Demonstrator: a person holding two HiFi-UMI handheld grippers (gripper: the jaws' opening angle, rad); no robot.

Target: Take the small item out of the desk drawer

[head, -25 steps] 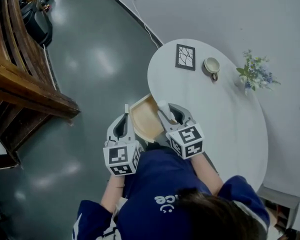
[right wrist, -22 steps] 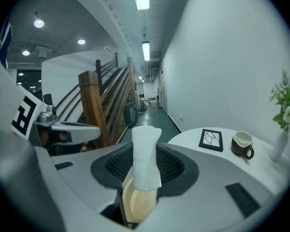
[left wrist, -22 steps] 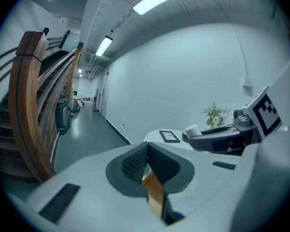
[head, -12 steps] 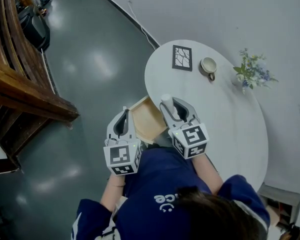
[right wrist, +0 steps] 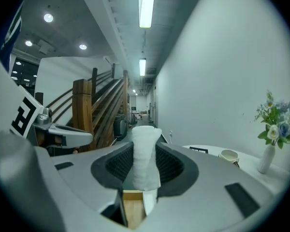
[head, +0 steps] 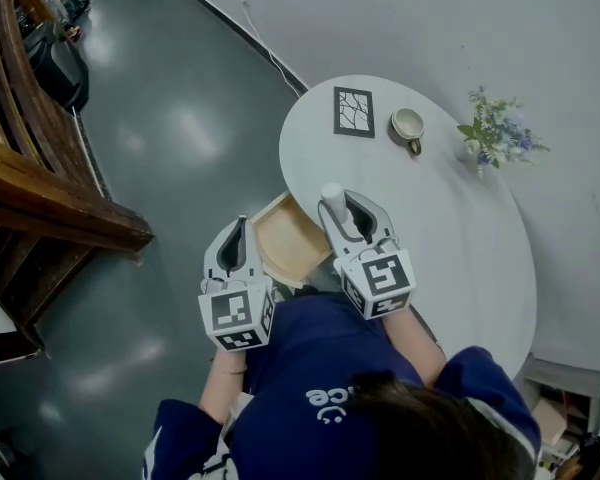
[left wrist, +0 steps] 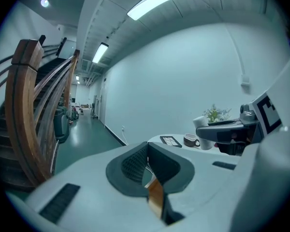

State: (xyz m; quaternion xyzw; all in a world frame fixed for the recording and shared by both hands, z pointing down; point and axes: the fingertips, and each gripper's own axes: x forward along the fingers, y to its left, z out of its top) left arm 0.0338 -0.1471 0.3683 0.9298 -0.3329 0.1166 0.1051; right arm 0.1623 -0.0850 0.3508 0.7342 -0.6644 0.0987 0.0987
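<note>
The small item is a white rolled cloth [head: 331, 196], standing upright between the pads of my right gripper [head: 338, 204], which is shut on it. It hangs over the white table's near edge, just right of the open wooden drawer [head: 285, 240]. In the right gripper view the roll [right wrist: 146, 156] fills the gap between the jaws. My left gripper [head: 236, 236] hovers at the drawer's left side with its jaws together and nothing between them. The left gripper view shows those pads [left wrist: 135, 161] meeting, with the right gripper and roll [left wrist: 201, 122] off to the right.
On the white oval table [head: 450, 248] a dark patterned square [head: 352, 112], a cup [head: 408, 126] and a small vase of flowers [head: 492, 133] stand at the far side. A wooden staircase [head: 40, 198] rises at the left over a glossy grey floor.
My right gripper has carried the white roll a little up and away from the drawer, toward the tabletop. The left gripper has stayed beside the drawer.
</note>
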